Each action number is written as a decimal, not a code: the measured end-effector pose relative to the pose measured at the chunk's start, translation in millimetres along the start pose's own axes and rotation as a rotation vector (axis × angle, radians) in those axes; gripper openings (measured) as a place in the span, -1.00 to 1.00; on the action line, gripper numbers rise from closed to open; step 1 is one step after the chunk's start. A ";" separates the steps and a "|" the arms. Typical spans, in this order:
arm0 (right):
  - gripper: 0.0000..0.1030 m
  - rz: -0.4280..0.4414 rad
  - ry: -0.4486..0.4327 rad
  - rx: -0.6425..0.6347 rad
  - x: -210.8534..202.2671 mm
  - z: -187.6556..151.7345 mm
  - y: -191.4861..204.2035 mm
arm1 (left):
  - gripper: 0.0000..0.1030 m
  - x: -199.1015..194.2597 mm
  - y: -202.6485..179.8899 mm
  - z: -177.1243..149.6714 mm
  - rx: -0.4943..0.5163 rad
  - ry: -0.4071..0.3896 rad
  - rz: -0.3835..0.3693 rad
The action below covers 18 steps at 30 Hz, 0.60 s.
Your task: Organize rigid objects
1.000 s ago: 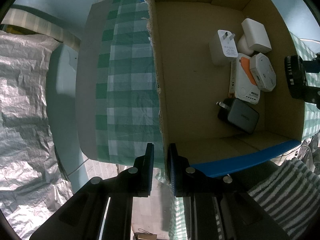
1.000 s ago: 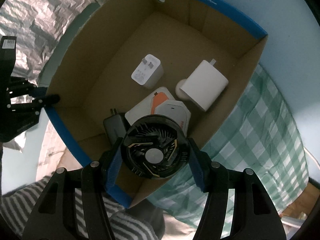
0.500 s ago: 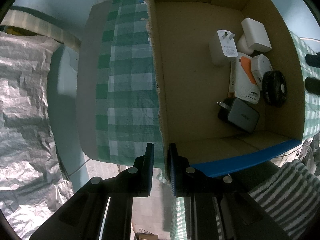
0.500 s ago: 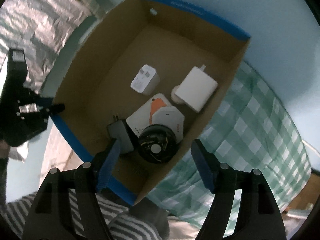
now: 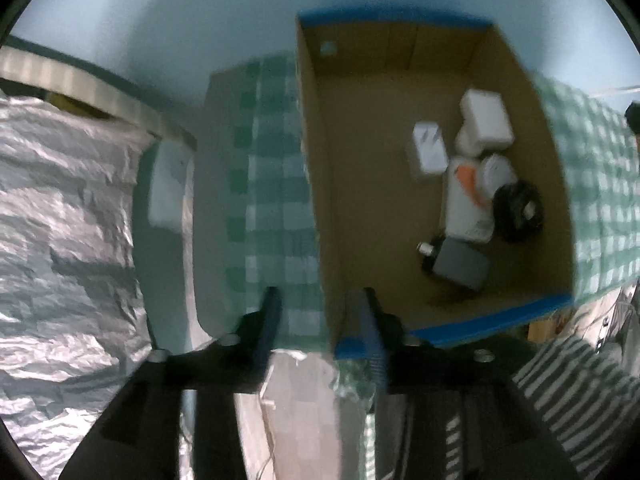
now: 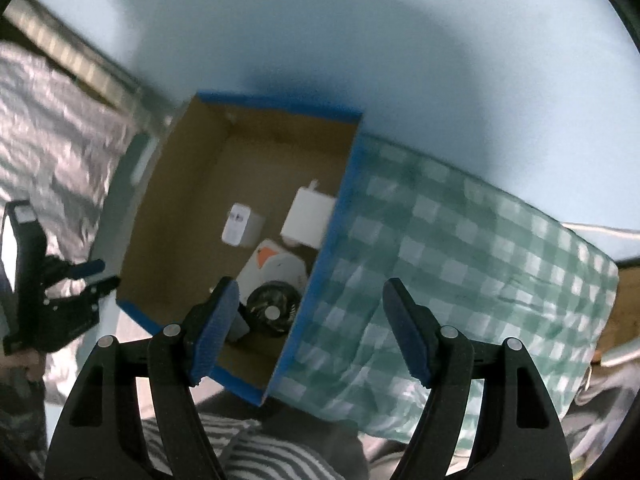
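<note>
Round black fan (image 6: 273, 309) lay inside the blue-rimmed cardboard box (image 6: 333, 236).
Both the right gripper (image 6: 310, 330) and left gripper (image 5: 318, 330) were spread, empty; withdrawing should clear the rim.

The cardboard box (image 5: 400, 216) has bare floor from 7 to 12 o'clock; chargers and a black fan (image 5: 519, 212) crowd its 3 o'clock wall. The checked cloth (image 6: 460, 272) beside it lies unobstructed.

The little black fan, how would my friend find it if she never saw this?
Look inside the brown cardboard box with blue edges on the green checked cloth. Among the chargers lies the small round black fan, beside a white device with an orange stripe. It is the only round, black, bladed thing there.
</note>
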State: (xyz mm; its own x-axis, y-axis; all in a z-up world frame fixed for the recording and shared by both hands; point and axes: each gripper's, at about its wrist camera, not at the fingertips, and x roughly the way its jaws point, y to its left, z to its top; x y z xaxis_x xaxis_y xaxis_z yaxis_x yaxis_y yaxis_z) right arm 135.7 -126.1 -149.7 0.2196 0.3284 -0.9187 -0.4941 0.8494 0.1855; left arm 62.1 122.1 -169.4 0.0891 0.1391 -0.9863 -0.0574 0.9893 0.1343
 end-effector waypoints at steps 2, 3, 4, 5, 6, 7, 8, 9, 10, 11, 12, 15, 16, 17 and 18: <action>0.46 -0.010 -0.027 0.017 -12.6 -1.9 -3.3 | 0.14 -16.6 -4.0 2.3 -0.009 -0.047 -0.014; 0.47 -0.016 -0.046 0.025 -20.8 -2.8 -4.9 | 0.23 -27.0 -6.7 3.2 -0.014 -0.078 -0.023; 0.47 -0.020 -0.063 0.029 -27.7 -3.5 -5.9 | 0.32 -36.4 -9.4 4.1 -0.015 -0.104 -0.028; 0.47 -0.027 -0.084 0.034 -35.5 -4.6 -6.6 | 0.39 -44.0 -12.1 4.8 -0.015 -0.123 -0.029; 0.47 -0.039 -0.105 0.038 -44.4 -5.8 -7.2 | 0.55 -54.0 -16.0 6.1 -0.007 -0.142 -0.021; 0.47 -0.053 -0.124 0.042 -53.5 -7.1 -7.8 | 0.60 -64.1 -20.3 6.6 0.005 -0.163 -0.006; 0.47 -0.062 -0.142 0.044 -61.7 -9.4 -8.4 | 0.60 -73.2 -22.9 7.1 0.015 -0.186 0.008; 0.47 -0.067 -0.160 0.042 -69.1 -10.5 -8.6 | 0.64 -85.2 -27.4 7.7 0.028 -0.213 0.018; 0.47 -0.076 -0.184 0.042 -78.9 -12.5 -8.8 | 0.68 -93.1 -29.1 7.0 0.033 -0.230 0.023; 0.47 -0.091 -0.212 0.045 -88.6 -15.1 -8.9 | 0.69 -100.9 -30.1 6.4 0.033 -0.247 0.025; 0.47 -0.103 -0.234 0.049 -96.7 -16.8 -9.1 | 0.69 -111.5 -31.7 6.3 0.029 -0.273 0.020; 0.48 -0.133 -0.321 0.074 -122.5 -24.6 -11.0 | 0.70 -129.9 -33.1 3.9 0.015 -0.321 0.014; 0.48 -0.141 -0.342 0.076 -129.4 -26.8 -11.5 | 0.71 -135.2 -33.3 2.5 0.007 -0.339 0.019; 0.48 -0.155 -0.366 0.080 -137.7 -30.0 -12.4 | 0.72 -139.8 -34.1 1.6 0.001 -0.354 0.025; 0.48 -0.164 -0.378 0.084 -142.2 -31.5 -13.4 | 0.73 -145.2 -35.6 0.3 -0.005 -0.375 0.035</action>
State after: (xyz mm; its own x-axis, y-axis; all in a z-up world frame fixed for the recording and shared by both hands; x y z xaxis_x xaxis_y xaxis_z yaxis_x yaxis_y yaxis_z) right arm 84.6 -197.2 -32.6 0.5906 0.3013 -0.7486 -0.3603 0.9285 0.0895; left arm 51.5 66.7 -30.9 0.4451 0.1807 -0.8770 -0.0717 0.9835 0.1662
